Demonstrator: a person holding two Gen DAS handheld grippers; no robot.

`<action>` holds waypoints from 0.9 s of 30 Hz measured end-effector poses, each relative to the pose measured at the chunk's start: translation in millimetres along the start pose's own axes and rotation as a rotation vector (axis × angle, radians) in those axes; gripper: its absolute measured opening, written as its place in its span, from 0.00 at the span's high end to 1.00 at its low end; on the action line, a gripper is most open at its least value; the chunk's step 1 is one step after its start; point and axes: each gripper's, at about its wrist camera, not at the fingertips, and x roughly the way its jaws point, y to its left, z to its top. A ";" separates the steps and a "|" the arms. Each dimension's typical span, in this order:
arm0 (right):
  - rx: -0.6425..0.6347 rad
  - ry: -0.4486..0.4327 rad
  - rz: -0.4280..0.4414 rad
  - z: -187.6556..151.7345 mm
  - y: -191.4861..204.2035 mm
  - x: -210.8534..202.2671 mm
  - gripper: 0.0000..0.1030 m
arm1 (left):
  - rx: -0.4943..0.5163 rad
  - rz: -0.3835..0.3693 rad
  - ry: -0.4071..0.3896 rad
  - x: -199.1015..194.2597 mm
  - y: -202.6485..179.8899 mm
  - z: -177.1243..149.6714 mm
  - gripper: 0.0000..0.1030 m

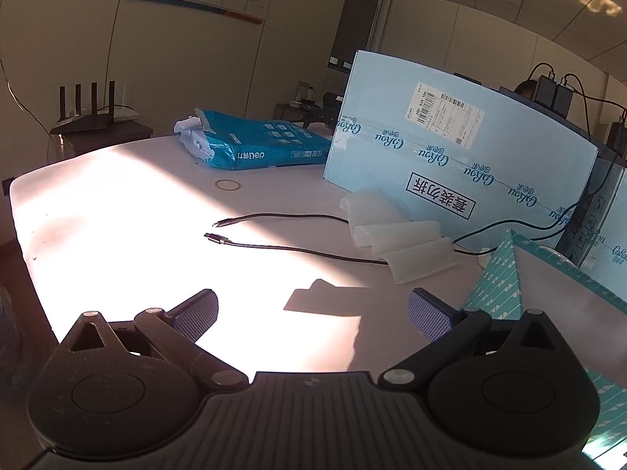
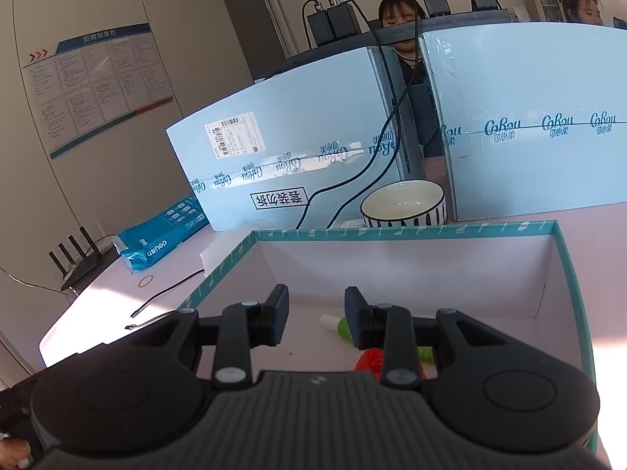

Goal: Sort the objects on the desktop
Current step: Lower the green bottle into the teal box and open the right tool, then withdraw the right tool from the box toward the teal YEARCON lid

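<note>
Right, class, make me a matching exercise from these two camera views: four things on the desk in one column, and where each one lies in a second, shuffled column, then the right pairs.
Things
1. rubber band
2. bowl
3. red and green items
4. paper pack

Places
A. inside the teal-rimmed box
B. on bare table, in front of the paper pack
C. behind the box, between two pale blue cartons
D. at the far end of the table, left of the carton

Pairs: 1-B, 2-C, 3-A, 4-D
</note>
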 end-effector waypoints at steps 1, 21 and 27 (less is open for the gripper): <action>0.004 0.000 0.000 -0.7 -0.6 0.3 0.66 | 0.008 -0.003 0.004 0.9 -1.7 0.1 0.00; 0.040 -0.056 0.028 -10.8 -8.4 -6.8 0.00 | 0.102 0.061 0.016 11.6 -27.5 0.7 0.00; 0.048 -0.088 0.043 -14.2 -10.3 -15.6 0.00 | 0.111 0.074 0.026 15.3 -28.7 0.6 0.00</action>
